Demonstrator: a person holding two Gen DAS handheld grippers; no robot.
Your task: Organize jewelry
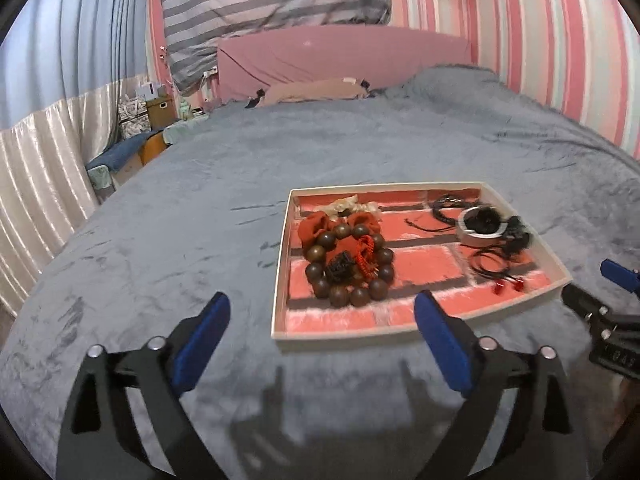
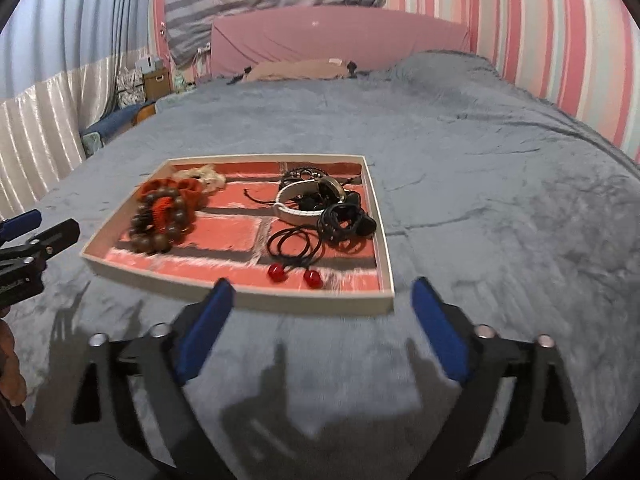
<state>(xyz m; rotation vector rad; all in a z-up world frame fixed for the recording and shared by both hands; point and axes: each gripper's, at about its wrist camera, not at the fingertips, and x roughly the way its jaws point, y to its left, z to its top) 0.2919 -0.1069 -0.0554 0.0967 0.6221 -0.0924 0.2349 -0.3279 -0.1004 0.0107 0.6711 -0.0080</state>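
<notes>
A shallow white tray (image 1: pixel 280 280) with a red brick-pattern lining lies on the grey bedspread; it also shows in the right wrist view (image 2: pixel 384 240). In it lie a brown wooden bead bracelet (image 1: pixel 348 268) (image 2: pixel 160 220), red scrunchies (image 1: pixel 316 226), a cream scrunchie (image 1: pixel 352 205), a white bangle (image 1: pixel 480 226) (image 2: pixel 300 206), black hair ties (image 2: pixel 296 244) and two red beads (image 2: pixel 294 274). My left gripper (image 1: pixel 322 318) is open and empty, just in front of the tray. My right gripper (image 2: pixel 322 308) is open and empty at the tray's near edge.
The grey bedspread (image 1: pixel 180 220) stretches on all sides. A pink headboard (image 1: pixel 340 56) and a tan pillow (image 1: pixel 316 90) are at the far end. Boxes and clutter (image 1: pixel 148 116) stand beside the bed at the left. A striped wall (image 2: pixel 560 40) is at the right.
</notes>
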